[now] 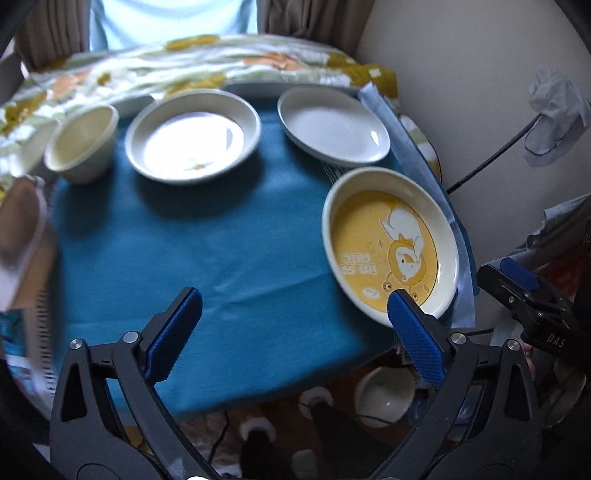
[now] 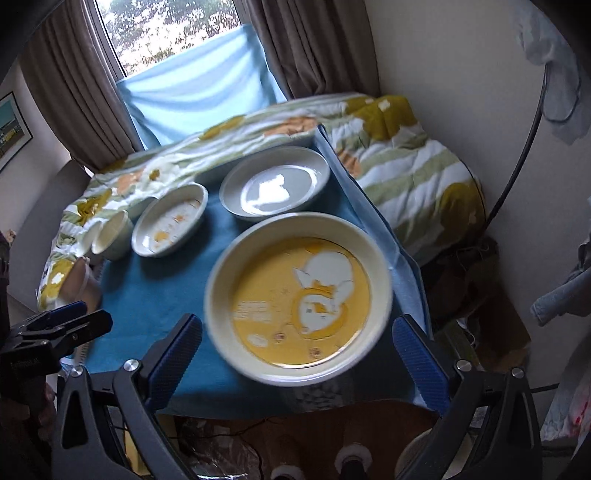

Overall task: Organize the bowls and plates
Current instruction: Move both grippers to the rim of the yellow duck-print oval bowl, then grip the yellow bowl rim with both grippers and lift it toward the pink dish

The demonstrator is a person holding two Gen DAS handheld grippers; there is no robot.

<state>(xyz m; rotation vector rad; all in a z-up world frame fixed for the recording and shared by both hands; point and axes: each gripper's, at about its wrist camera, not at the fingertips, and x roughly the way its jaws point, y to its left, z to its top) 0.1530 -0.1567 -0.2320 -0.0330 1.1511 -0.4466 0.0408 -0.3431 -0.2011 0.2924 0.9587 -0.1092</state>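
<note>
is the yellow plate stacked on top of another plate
No, the yellow plate sits by itself directly on the blue cloth, apart from the grey plate behind it.

Daylight interior, fisheye, motion-blurred.
Light is admitted by the window far ahead of the claw; glare is thrown on the white plate and grey plate; soft shadows are cast nearward; edges are bowed and darkened.

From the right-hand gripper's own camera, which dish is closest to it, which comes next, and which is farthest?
1. Yellow plate, directly ahead of the right gripper, between its fingers.
2. Grey plate, beyond it.
3. Cream cup, far left.
</note>
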